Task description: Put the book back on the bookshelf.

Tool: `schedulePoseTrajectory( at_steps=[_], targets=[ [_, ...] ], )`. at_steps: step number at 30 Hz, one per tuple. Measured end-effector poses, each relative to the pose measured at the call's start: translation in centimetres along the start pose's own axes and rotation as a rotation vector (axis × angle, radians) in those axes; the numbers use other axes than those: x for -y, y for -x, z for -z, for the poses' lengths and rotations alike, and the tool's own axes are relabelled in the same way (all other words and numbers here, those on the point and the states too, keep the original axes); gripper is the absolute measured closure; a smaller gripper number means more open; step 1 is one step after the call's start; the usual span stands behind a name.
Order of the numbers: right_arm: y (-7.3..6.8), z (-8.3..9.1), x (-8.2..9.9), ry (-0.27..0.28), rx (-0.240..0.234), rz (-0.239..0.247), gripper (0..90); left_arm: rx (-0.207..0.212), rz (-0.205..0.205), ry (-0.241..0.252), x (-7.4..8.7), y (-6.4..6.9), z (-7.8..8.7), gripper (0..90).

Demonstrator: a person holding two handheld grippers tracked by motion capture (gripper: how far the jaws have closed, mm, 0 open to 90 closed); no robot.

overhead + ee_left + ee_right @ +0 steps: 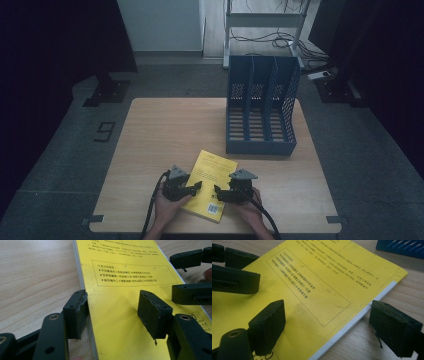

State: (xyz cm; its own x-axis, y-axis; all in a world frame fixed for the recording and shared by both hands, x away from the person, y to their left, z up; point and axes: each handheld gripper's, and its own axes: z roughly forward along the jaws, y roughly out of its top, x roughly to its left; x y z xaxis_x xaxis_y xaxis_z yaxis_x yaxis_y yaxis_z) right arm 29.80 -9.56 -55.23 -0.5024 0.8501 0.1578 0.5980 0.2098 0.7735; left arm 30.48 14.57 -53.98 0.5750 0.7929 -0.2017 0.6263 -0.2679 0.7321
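Yellow book (210, 184) lies flat near the counter's (165, 130) front edge, about midway along it, its barcode corner toward the person. Left claw (198, 186) sits at the book's left long edge: one jaw against that edge, the other over the cover, not pressing — released. Right claw (218, 191) straddles the opposite long edge, one jaw over the cover, the other beside the white page block on bare wood; also released. Blue file rack (261, 107) stands toward the counter's far right corner, well apart.
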Motion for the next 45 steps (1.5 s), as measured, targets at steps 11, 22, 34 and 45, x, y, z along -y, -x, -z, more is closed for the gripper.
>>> schedulePoseTrajectory(
  at_steps=[11, 22, 34, 45],
  targets=[
    [0.0, 0.0, 0.0, 0.000, 0.000, -0.003, 13.3, 0.080, 0.038, 0.098, -0.6, 0.1, 1.6, 44.7],
    [0.1, 0.0, 0.0, 0.001, -0.008, -0.009, 13.1, 0.181, 0.107, 0.131, -0.5, -0.7, 2.0, 49.9],
    [0.1, 0.0, 0.0, 0.002, -0.010, -0.011, 13.1, 0.298, 0.195, 0.118, -0.2, -1.9, 1.6, 51.1],
    [0.1, 0.0, 0.0, 0.005, -0.008, -0.007, 13.0, 0.201, 0.136, 0.062, -0.1, -1.1, 0.8, 53.1]
  ],
)
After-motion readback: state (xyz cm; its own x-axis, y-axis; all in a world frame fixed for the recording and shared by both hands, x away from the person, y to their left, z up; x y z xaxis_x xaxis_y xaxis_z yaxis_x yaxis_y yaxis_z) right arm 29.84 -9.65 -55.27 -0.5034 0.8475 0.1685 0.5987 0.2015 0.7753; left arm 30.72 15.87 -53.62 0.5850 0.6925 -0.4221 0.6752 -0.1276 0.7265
